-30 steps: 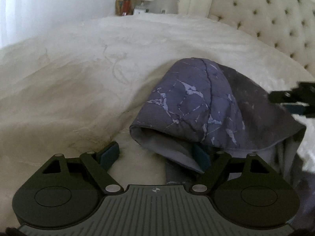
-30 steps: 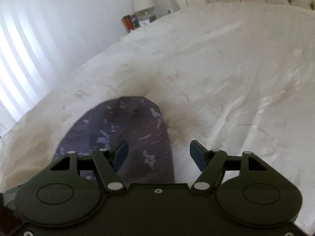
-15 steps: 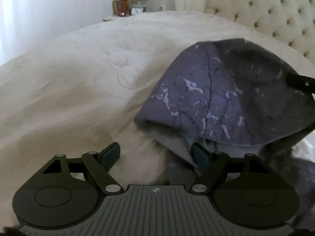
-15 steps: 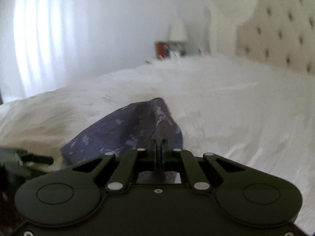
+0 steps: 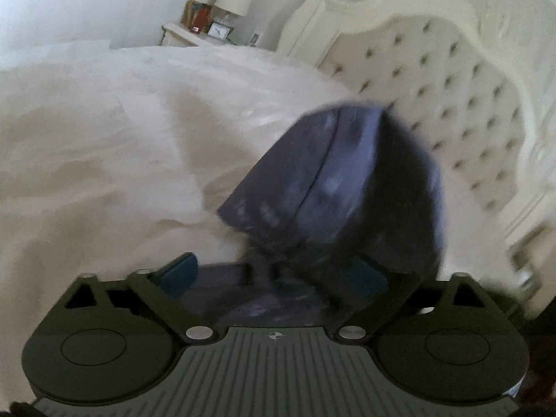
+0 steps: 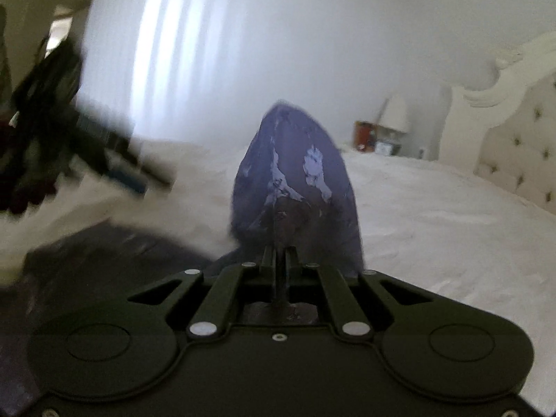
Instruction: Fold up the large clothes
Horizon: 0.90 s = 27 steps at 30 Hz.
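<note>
The hoodie (image 6: 295, 180) is lying partly on the bed (image 6: 434, 215). It is purple with pale marks, and its hood is being held up in the air. The rest of it is sagging down in a dark heap near the bottom left of the right wrist view.

The right gripper (image 6: 278, 253) is squeezing tight on the hood. Its two fingers are pressed together with cloth pinched between them. The hood is standing up in front of it like a little tent.

The left gripper (image 5: 274, 274) is open wide, and its jaws have just been opening more. Cloth is lying between its blue pads (image 5: 179, 272), but the pads are not pressing on it. So it is letting go, not holding.

The hoodie looks soft and floppy. It is bending and drooping wherever nothing is holding it. It looks thick, so it is likely a bit heavy for cloth. It will not break. It may slide out if only a thin bit is pinched. One grip is making it hang in a bunch, so two grips far apart would spread it flat. Good spots to hold are likely the seams and edges, such as the hood rim or the shoulders. The picture is blurry, so I cannot tell just where those are.
</note>
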{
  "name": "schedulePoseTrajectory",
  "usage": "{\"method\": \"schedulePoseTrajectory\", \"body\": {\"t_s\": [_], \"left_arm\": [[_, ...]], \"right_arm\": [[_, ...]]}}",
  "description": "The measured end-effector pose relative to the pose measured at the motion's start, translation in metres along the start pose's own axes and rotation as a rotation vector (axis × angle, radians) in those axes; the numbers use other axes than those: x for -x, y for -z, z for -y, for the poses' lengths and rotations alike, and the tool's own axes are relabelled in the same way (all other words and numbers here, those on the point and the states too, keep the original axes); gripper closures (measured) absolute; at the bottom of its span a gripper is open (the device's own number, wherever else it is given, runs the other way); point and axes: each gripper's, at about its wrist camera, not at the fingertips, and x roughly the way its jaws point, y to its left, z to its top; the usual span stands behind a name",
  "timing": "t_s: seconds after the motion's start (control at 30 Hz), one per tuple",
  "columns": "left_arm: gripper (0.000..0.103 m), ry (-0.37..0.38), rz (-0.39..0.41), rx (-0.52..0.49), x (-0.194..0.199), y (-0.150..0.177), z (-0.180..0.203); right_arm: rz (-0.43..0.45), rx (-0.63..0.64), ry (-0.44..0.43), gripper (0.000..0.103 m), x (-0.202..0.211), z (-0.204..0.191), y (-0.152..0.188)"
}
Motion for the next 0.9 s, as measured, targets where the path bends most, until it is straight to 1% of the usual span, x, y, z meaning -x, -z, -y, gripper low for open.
{"method": "schedulePoseTrajectory", "body": {"t_s": [0.03, 0.17, 0.23, 0.27, 0.33, 0.4, 0.47, 0.5, 0.53, 0.57, 0.6, 0.67, 0.73, 0.77, 0.8, 0.9], "left_arm": [[0.001, 0.029, 0.004, 0.031, 0.003, -0.002, 0.000], [0.000, 0.142, 0.012, 0.163, 0.004, -0.007, -0.003], [0.000, 0.175, 0.004, 0.215, -0.004, -0.007, -0.004], [0.000, 0.177, -0.017, 0.227, -0.010, -0.006, -0.003], [0.000, 0.131, -0.078, 0.240, -0.025, -0.003, -0.001], [0.000, 0.088, -0.097, 0.246, -0.035, 0.002, -0.001], [0.002, 0.087, -0.108, 0.260, -0.043, 0.008, -0.001], [0.014, 0.087, -0.109, 0.278, -0.045, 0.010, -0.002], [0.048, 0.090, -0.113, 0.304, -0.045, 0.014, -0.002], [0.065, 0.085, -0.127, 0.336, -0.046, 0.016, -0.005], [0.094, 0.079, -0.133, 0.367, -0.046, 0.018, -0.009], [0.093, 0.093, -0.096, 0.400, -0.043, 0.021, -0.012], [0.093, 0.102, -0.074, 0.376, -0.037, 0.020, -0.009], [0.093, 0.104, -0.068, 0.362, -0.035, 0.021, -0.009], [0.093, 0.107, -0.066, 0.351, -0.033, 0.022, -0.008], [0.093, 0.106, -0.066, 0.327, -0.032, 0.025, -0.005]], "right_arm": [[-0.012, 0.002, -0.009, 0.093, 0.003, -0.007, 0.005], [-0.068, 0.045, -0.029, 0.093, 0.009, -0.034, 0.027], [-0.092, 0.063, -0.034, 0.093, 0.010, -0.043, 0.034], [-0.103, 0.065, -0.037, 0.093, 0.010, -0.046, 0.037], [-0.112, 0.063, -0.032, 0.093, 0.013, -0.050, 0.041], [-0.115, 0.044, -0.024, 0.093, 0.014, -0.049, 0.041], [-0.117, 0.014, -0.022, 0.093, 0.015, -0.045, 0.040], [-0.117, 0.001, -0.018, 0.093, 0.022, -0.044, 0.044], [-0.119, -0.017, -0.013, 0.091, 0.022, -0.043, 0.044], [-0.124, -0.054, -0.012, 0.088, 0.024, -0.039, 0.045], [-0.127, -0.099, -0.013, 0.081, 0.027, -0.033, 0.044], [-0.132, -0.227, -0.026, 0.071, 0.034, -0.020, 0.046], [-0.136, -0.413, -0.085, 0.027, 0.042, -0.006, 0.052], [-0.128, -0.514, -0.126, 0.017, 0.047, 0.000, 0.057], [-0.114, -0.581, -0.153, 0.011, 0.051, 0.004, 0.062], [-0.084, -0.770, -0.261, 0.011, 0.055, 0.012, 0.076]]}}
